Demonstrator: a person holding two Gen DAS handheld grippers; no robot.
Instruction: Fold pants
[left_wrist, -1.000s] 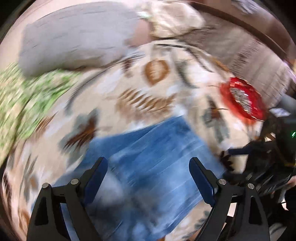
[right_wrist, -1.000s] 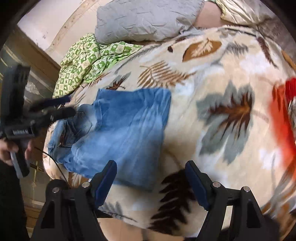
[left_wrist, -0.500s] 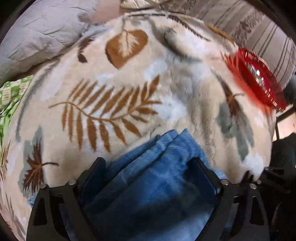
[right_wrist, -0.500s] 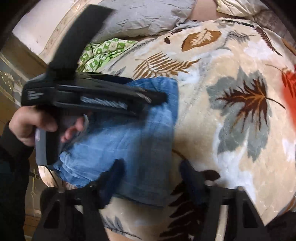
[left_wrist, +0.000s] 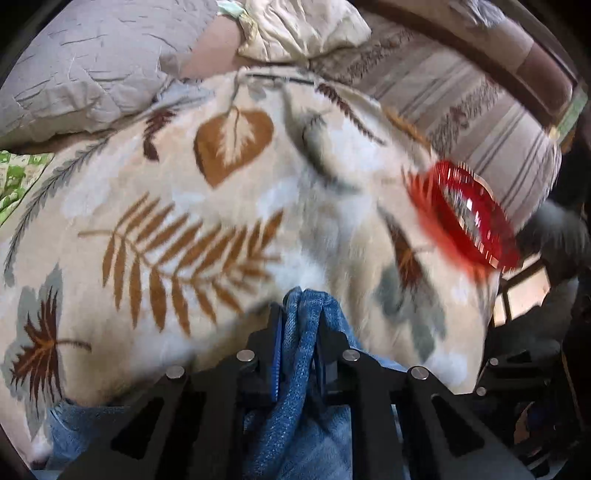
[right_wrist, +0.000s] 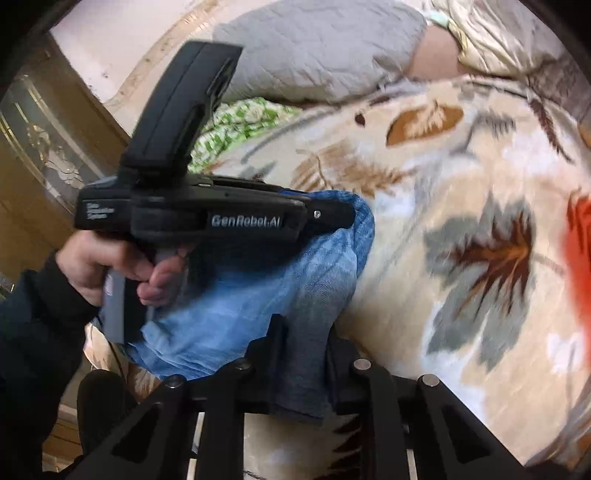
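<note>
Denim fills the lower middle of the left wrist view: one pair of blue pants, bunched into a thick ridge of folded layers that rises between the fingers of the left gripper. Its jaws are drawn nearly together, pinching that ridge. The rest of the cloth spreads below onto the bed, over one cream blanket printed with brown and grey leaves. One red dish-like object, blurred, lies on the blanket to the right. One grey pillow and one cream pillow sit at the far end, with a strip of green-patterned cloth at the left edge.

From the right wrist view, the same pants lie as a folded light-blue bundle near the bed's near edge. The right gripper is closed almost fully on a darker fold of the denim. The left gripper, held in the person's left hand, reaches in from the left, its tip against the far corner of the bundle.
</note>
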